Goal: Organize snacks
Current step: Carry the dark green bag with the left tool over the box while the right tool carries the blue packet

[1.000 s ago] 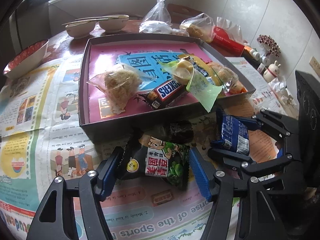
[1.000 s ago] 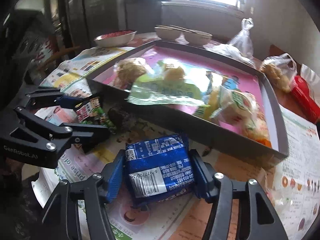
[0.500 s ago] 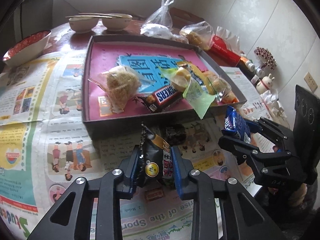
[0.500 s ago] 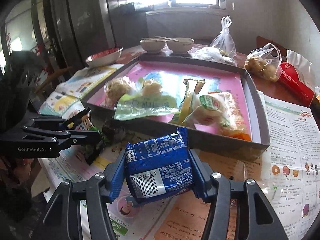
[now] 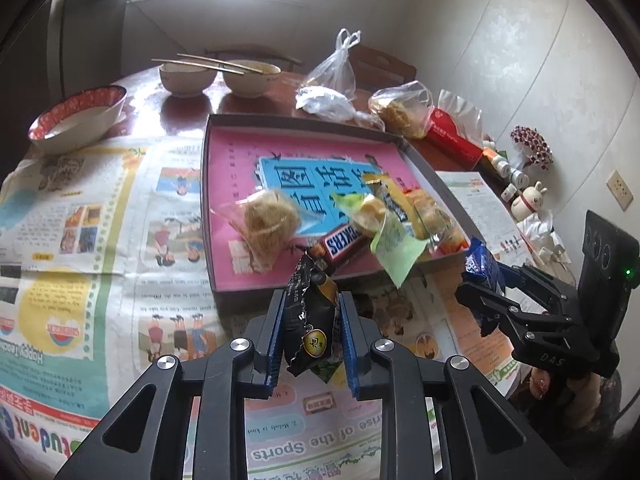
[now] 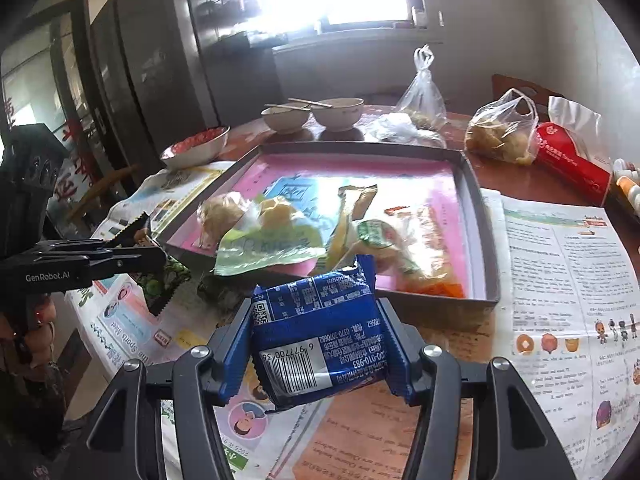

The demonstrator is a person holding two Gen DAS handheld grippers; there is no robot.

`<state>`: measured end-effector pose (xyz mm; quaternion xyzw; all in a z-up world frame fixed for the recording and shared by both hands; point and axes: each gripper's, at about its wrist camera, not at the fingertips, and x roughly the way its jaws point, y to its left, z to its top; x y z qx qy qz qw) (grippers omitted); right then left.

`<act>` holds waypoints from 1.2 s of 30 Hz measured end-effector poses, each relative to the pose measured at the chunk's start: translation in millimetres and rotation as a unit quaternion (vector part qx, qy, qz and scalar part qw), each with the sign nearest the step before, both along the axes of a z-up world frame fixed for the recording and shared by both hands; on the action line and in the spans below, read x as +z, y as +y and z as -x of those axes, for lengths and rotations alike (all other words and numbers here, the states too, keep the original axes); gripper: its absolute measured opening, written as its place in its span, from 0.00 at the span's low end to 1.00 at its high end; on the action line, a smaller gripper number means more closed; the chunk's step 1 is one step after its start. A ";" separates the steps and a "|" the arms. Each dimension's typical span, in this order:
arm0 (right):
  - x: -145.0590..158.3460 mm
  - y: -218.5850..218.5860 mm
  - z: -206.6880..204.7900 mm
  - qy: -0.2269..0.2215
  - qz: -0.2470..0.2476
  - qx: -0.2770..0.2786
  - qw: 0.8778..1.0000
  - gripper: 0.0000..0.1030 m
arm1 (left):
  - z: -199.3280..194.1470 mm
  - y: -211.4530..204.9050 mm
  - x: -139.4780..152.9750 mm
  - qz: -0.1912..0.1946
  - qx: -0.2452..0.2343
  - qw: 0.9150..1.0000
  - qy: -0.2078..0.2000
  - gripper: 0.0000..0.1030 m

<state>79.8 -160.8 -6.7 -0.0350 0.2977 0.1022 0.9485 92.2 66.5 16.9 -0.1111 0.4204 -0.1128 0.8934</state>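
Both grippers loaded, held above the newspaper (image 5: 120,208).
Left gripper (image 5: 312,340) pinches black snack packet (image 5: 310,320); right gripper (image 6: 320,348) clamps blue packet (image 6: 320,340); tray (image 6: 486,240) at 12 o'clock.

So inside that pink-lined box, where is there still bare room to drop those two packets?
The back half of the tray, up to its far wall near the two bowls, is bare, as is the strip along its left wall beside the clear-wrapped pastry. The front right corner is crowded: Snickers bar, green packet and more wrapped snacks piled together.
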 end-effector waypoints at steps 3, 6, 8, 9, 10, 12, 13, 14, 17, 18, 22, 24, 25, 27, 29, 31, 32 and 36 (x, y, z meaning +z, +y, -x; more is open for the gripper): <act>5.0 -3.8 1.1 -0.009 -0.005 -0.005 1.000 0.57 | -3.6 0.5 5.1 0.001 0.002 1.000 -0.006 0.25; 8.8 -9.4 1.4 -0.015 -0.011 -0.015 1.000 0.57 | -7.5 0.7 9.3 0.003 0.004 1.000 -0.011 0.25; 11.1 -12.4 0.6 -0.017 -0.013 -0.019 1.000 0.57 | -11.7 0.3 12.6 0.004 0.003 1.000 -0.015 0.25; 12.4 -14.6 0.3 -0.019 -0.014 -0.023 0.999 0.57 | -13.5 -0.3 13.4 0.005 0.003 1.000 -0.016 0.25; 13.7 -17.0 0.0 -0.021 -0.015 -0.027 0.999 0.57 | -16.1 -1.1 14.7 0.005 0.003 1.000 -0.017 0.25; 16.3 -22.0 -0.4 -0.025 -0.019 -0.034 0.999 0.57 | -20.8 -3.1 16.6 0.006 0.000 1.000 -0.020 0.25; 17.6 -24.0 -0.2 -0.027 -0.021 -0.037 0.999 0.57 | -23.5 -4.4 17.3 0.006 -0.001 1.000 -0.021 0.25; 18.5 -26.0 -0.5 -0.028 -0.021 -0.041 0.999 0.57 | -26.3 -5.5 17.7 0.007 -0.002 1.000 -0.022 0.25; 20.3 -32.3 -3.2 -0.031 -0.025 -0.051 0.998 0.57 | -33.5 -9.2 19.0 0.008 -0.006 1.000 -0.024 0.25; 20.8 -34.2 -4.0 -0.032 -0.026 -0.054 0.998 0.57 | -36.1 -10.4 19.1 0.007 -0.006 1.000 -0.024 0.25; 22.8 -42.0 -9.3 -0.033 -0.032 -0.065 0.997 0.57 | -44.7 -12.3 19.3 0.005 -0.006 1.000 -0.023 0.25; 24.0 -45.4 -12.7 -0.033 -0.037 -0.068 0.996 0.57 | -48.7 -13.4 18.8 0.005 -0.007 1.000 -0.021 0.25; 24.8 -47.1 -15.2 -0.033 -0.038 -0.069 0.996 0.57 | -51.1 -14.3 18.4 0.005 -0.007 1.000 -0.020 0.25; 25.9 -49.0 -19.1 -0.034 -0.040 -0.072 0.996 0.57 | -55.0 -15.0 16.6 0.004 -0.007 1.000 -0.017 0.24; 26.8 -51.6 -24.0 -0.031 -0.044 -0.075 0.996 0.57 | -58.0 -16.2 15.5 0.005 -0.007 1.000 -0.014 0.24; 27.3 -54.5 -29.2 -0.029 -0.046 -0.080 0.995 0.57 | -61.1 -16.3 14.1 0.005 -0.007 1.000 -0.013 0.25; 27.6 -55.8 -31.0 -0.030 -0.047 -0.082 0.995 0.57 | -63.0 -16.4 13.2 0.004 -0.007 1.000 -0.012 0.25; 27.2 -61.4 -38.3 -0.027 -0.052 -0.090 0.994 0.57 | -67.9 -18.3 9.6 0.000 -0.007 1.000 -0.008 0.25</act>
